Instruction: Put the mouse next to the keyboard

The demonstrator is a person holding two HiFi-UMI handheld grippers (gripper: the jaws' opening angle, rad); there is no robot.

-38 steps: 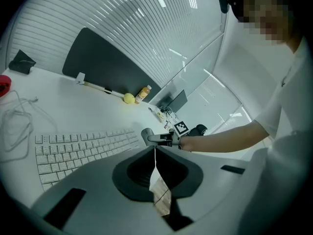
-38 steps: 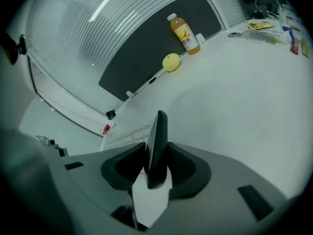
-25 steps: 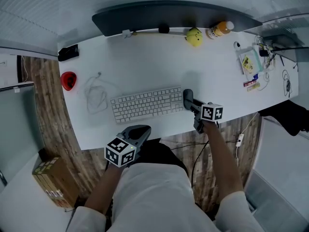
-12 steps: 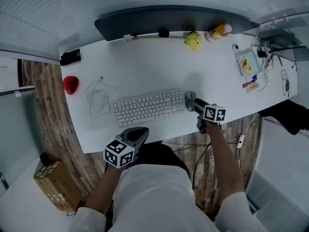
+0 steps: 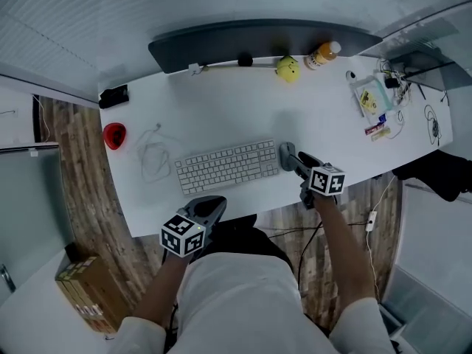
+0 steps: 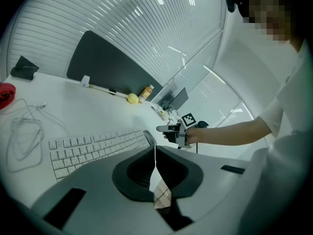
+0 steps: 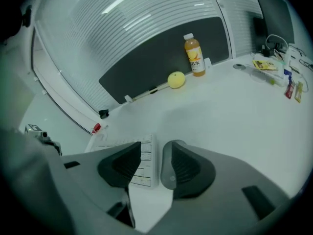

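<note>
Where mouse (image 5: 285, 154) lies beside keyboard (image 5: 226, 166), white desk (image 5: 221, 102)

Left gripper (image 6: 155, 153) in the foreground, its fingers (image 6: 173, 170) pressed together with nothing between them; beyond, on a white table (image 6: 98, 111), a white keyboard (image 6: 93, 148) with a dark mouse (image 6: 149, 137) just beside its right end; a looped white cable (image 6: 22, 136) at left; a yellow ball (image 6: 132, 98) and an orange bottle (image 6: 145, 92) before a dark panel (image 6: 107, 67); a person's forearm (image 6: 230, 133) extends in from the right.
</note>
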